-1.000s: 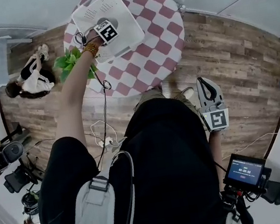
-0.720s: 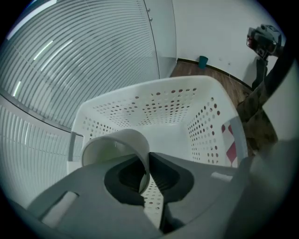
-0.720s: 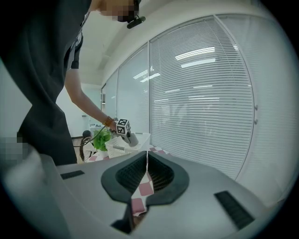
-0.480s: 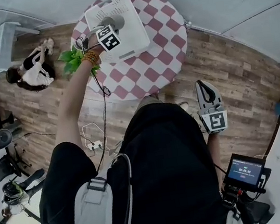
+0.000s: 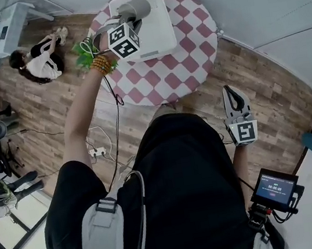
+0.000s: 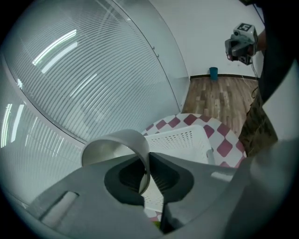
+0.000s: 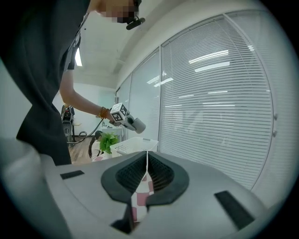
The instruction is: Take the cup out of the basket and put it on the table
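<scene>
My left gripper point(image 5: 128, 21) is shut on the rim of a grey cup point(image 5: 133, 10), lifted above the white perforated basket point(image 5: 156, 30) on the round checkered table point(image 5: 177, 71). In the left gripper view the cup point(image 6: 114, 144) has its wall pinched between the jaws of the left gripper point(image 6: 147, 175), with the basket point(image 6: 182, 140) below and beyond. The right gripper point(image 5: 233, 103) hangs low at my right side, away from the table, its jaws together on nothing. From the right gripper view, the left gripper with the cup point(image 7: 135, 124) shows above the basket point(image 7: 135, 144).
A green plant point(image 5: 83, 53) stands at the table's left edge. A person point(image 5: 37, 57) sits on the wooden floor to the left. Cables point(image 5: 104, 149) lie on the floor near my feet. A teal bin point(image 5: 311, 141) stands by the right wall. Window blinds point(image 6: 84, 79) rise behind the table.
The left gripper has lifted with the cup, raising it up out of the basket. The right gripper has stayed low at my side.
</scene>
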The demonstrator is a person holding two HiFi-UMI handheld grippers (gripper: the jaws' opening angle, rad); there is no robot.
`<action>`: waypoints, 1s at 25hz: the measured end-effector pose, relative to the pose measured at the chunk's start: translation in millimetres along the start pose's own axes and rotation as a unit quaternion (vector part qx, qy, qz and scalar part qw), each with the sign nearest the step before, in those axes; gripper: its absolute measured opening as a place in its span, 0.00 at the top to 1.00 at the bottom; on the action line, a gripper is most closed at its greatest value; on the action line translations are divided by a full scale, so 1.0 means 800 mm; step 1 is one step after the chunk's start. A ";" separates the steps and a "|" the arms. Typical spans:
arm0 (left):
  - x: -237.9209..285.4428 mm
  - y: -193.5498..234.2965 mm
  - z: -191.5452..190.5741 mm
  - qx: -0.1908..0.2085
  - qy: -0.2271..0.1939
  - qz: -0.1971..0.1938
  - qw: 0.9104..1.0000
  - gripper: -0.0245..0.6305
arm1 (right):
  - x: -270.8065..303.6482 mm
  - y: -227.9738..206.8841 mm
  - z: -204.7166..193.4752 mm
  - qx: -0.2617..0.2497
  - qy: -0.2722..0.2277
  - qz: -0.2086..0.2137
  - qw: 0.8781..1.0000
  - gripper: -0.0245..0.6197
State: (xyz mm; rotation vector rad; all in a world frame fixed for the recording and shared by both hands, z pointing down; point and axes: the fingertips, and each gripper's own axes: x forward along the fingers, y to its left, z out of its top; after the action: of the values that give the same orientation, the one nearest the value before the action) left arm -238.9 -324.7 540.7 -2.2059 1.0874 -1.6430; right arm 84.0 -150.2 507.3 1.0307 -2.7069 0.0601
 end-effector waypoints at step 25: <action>-0.248 -0.016 0.041 -0.161 -0.199 0.116 0.960 0.91 | 0.060 0.066 0.137 -0.088 -0.091 0.128 0.984 0.94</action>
State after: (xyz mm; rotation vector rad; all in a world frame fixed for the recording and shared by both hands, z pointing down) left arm -227.9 -196.4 385.7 -2.3433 1.4976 -0.9236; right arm -8.5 -155.8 415.4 0.6627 -2.9295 -0.2362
